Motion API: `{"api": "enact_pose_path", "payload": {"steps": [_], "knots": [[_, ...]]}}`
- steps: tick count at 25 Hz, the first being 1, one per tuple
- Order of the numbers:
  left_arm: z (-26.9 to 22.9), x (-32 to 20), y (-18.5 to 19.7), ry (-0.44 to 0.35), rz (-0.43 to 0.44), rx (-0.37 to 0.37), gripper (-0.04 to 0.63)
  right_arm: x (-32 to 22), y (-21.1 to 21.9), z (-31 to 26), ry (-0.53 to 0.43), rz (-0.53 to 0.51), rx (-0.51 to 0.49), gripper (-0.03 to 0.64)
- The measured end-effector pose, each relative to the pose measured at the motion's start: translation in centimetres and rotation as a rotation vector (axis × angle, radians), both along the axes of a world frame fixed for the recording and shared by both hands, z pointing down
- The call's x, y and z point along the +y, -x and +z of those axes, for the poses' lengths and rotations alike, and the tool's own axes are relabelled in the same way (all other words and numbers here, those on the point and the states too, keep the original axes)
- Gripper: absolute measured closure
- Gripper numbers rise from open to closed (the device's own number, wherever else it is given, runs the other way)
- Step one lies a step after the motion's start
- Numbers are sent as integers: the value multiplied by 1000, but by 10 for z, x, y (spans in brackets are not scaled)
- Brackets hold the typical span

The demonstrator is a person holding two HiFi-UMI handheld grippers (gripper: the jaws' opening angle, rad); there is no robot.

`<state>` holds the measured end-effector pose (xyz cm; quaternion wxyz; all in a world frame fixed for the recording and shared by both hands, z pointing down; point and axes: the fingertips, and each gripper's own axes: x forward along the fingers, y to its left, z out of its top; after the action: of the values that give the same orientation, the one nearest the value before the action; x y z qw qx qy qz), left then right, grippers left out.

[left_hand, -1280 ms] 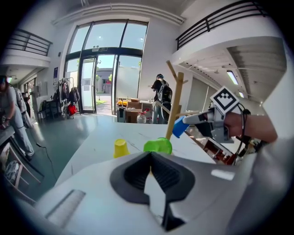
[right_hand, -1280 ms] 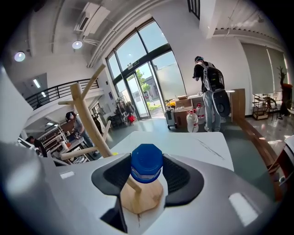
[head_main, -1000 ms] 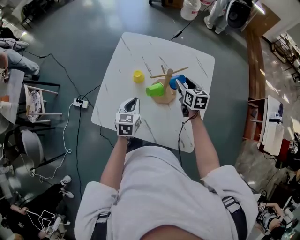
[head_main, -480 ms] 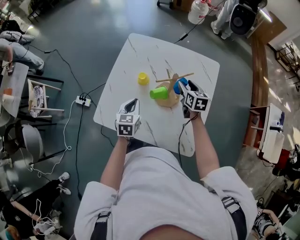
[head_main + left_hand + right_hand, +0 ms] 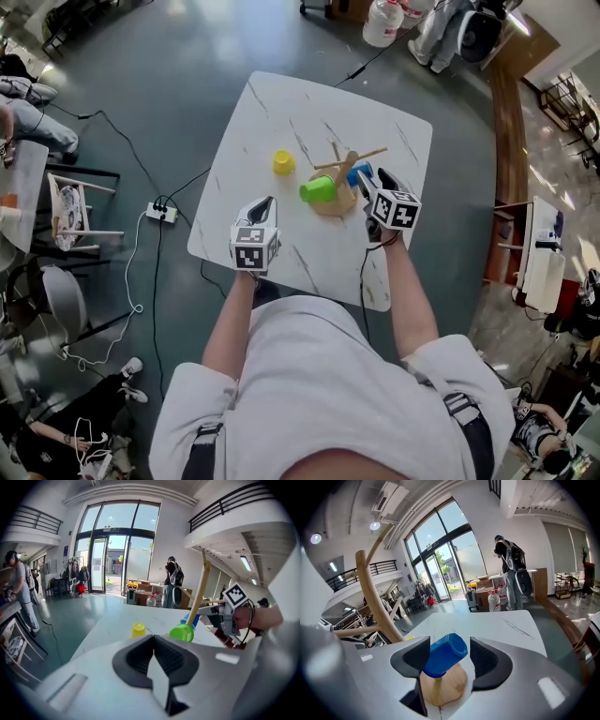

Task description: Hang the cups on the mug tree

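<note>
The wooden mug tree point(image 5: 337, 173) stands on the white marble table point(image 5: 281, 103). A green cup point(image 5: 317, 189) hangs on its left peg. A blue cup point(image 5: 444, 655) sits tilted on a low peg over the round base point(image 5: 445, 686). My right gripper point(image 5: 450, 660) straddles it, jaws opening, with a gap showing on the right side. A yellow cup point(image 5: 282, 162) stands upside down on the table to the left of the tree. My left gripper point(image 5: 269, 202) is shut and empty, near the table's front, pointing at the yellow cup point(image 5: 138, 629) and green cup point(image 5: 182, 632).
A power strip point(image 5: 161, 213) and cables lie on the floor left of the table. People stand by the glass doors point(image 5: 171, 583) beyond the table's far edge. Chairs and a side table point(image 5: 75, 202) sit further left.
The right gripper's jaws have widened around the blue cup, which stays on its peg. The left gripper has held its place and stayed shut.
</note>
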<state>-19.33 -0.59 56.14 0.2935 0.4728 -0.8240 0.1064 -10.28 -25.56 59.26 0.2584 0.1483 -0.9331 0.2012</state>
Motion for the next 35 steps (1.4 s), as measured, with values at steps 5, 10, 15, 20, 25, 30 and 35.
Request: {"api": "enact_pose_path", "payload": {"steps": [5, 10, 15, 20, 25, 30, 35], "knots": [[2, -2, 34, -22, 30, 25, 592, 6, -13, -7, 6, 100, -17, 360], [5, -4, 69, -50, 40, 68, 592, 25, -49, -8, -69, 190, 58, 496], [5, -22, 100, -54, 130, 51, 592, 70, -62, 2, -55, 267, 109, 618], [3, -45, 124, -65, 238, 56, 592, 115, -54, -1, -65, 314, 133, 618], [9, -50, 135, -52, 301, 46, 592, 152, -58, -2, -47, 380, 157, 617], [3, -56, 141, -78, 368, 8, 592, 175, -52, -6, -47, 375, 174, 617], [24, -54, 133, -71, 371, 46, 591, 177, -52, -1, -55, 354, 184, 617]]}}
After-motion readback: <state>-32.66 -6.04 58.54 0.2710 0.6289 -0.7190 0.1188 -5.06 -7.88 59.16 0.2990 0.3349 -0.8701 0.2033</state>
